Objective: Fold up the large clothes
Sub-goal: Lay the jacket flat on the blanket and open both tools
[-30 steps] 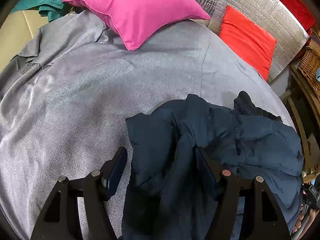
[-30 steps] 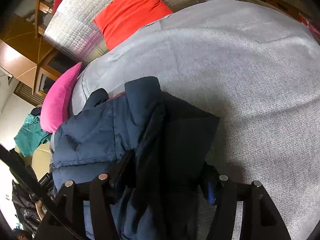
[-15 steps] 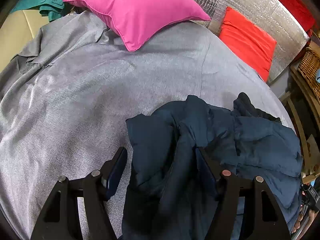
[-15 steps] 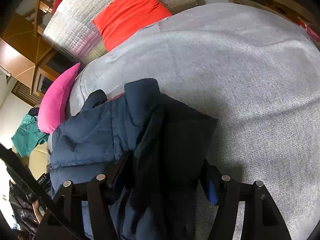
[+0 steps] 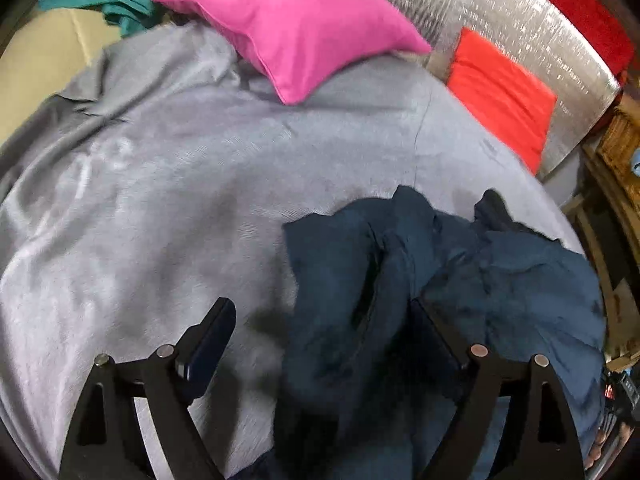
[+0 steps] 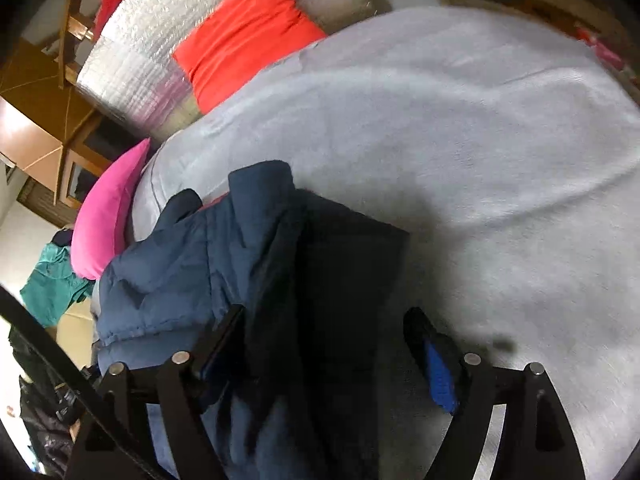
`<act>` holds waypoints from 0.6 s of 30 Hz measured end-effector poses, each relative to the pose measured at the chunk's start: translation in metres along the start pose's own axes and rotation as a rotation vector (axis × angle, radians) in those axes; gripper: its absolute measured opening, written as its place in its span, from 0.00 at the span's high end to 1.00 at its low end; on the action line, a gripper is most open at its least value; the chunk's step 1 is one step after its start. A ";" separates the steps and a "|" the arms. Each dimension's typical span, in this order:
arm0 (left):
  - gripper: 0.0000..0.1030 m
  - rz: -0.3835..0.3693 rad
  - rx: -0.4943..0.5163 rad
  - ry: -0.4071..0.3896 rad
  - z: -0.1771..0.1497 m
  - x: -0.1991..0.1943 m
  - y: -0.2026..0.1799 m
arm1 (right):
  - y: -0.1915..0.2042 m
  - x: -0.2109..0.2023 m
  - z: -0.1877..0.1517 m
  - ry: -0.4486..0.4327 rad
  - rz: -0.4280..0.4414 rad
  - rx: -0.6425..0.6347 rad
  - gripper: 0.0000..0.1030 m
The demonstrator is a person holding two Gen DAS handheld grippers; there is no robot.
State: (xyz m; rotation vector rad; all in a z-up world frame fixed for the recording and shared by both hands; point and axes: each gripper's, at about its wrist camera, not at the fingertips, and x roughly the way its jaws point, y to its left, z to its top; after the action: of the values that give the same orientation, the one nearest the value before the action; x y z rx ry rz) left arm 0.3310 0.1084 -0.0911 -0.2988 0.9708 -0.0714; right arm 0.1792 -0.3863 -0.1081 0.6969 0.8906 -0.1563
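A crumpled navy padded jacket [image 5: 440,280] lies bunched near the edge of a grey-covered bed [image 5: 180,200], below a pink pillow [image 5: 296,28]. The left gripper [image 5: 320,332] and right gripper [image 6: 320,340] both have jaws spread wide, straddling loose folds without pinching. Folding well likely means first closing on separate edges, then spreading the jacket flat.

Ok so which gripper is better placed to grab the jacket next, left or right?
Probably right: the right gripper is open with the navy jacket filling its gap. The left gripper has it only by one finger.
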 end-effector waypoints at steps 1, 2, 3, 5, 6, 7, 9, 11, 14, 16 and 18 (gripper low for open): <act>0.14 -0.002 0.013 -0.029 -0.007 -0.014 0.000 | -0.001 -0.007 -0.005 -0.014 0.000 -0.001 0.20; 0.14 0.003 0.030 -0.052 -0.012 -0.024 -0.001 | -0.001 -0.018 -0.012 -0.036 -0.001 -0.003 0.20; 0.14 0.013 0.047 -0.079 -0.017 -0.034 -0.003 | 0.000 -0.033 -0.024 -0.066 -0.009 -0.018 0.20; 0.14 0.030 0.081 -0.159 -0.030 -0.061 -0.008 | 0.007 -0.054 -0.041 -0.106 -0.034 -0.066 0.20; 0.14 0.037 0.095 -0.200 -0.039 -0.075 -0.012 | 0.011 -0.063 -0.047 -0.129 -0.048 -0.088 0.20; 0.14 0.041 0.108 -0.229 -0.045 -0.085 -0.014 | 0.017 -0.075 -0.057 -0.164 -0.066 -0.115 0.20; 0.14 0.041 0.130 -0.269 -0.058 -0.101 -0.017 | 0.029 -0.093 -0.074 -0.216 -0.073 -0.157 0.20; 0.14 0.045 0.158 -0.285 -0.075 -0.114 -0.022 | 0.033 -0.103 -0.086 -0.232 -0.057 -0.193 0.20; 0.14 0.040 0.200 -0.272 -0.096 -0.122 -0.023 | 0.044 -0.104 -0.104 -0.196 -0.044 -0.227 0.20; 0.14 0.051 0.220 -0.269 -0.104 -0.124 -0.025 | 0.044 -0.102 -0.111 -0.173 -0.086 -0.230 0.20; 0.14 0.065 0.231 -0.281 -0.114 -0.130 -0.028 | 0.041 -0.104 -0.118 -0.167 -0.099 -0.205 0.20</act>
State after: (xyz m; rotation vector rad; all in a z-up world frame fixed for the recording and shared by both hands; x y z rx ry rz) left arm 0.1655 0.0822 -0.0394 -0.0610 0.6847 -0.0796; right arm 0.0524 -0.2979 -0.0593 0.4423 0.7689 -0.2053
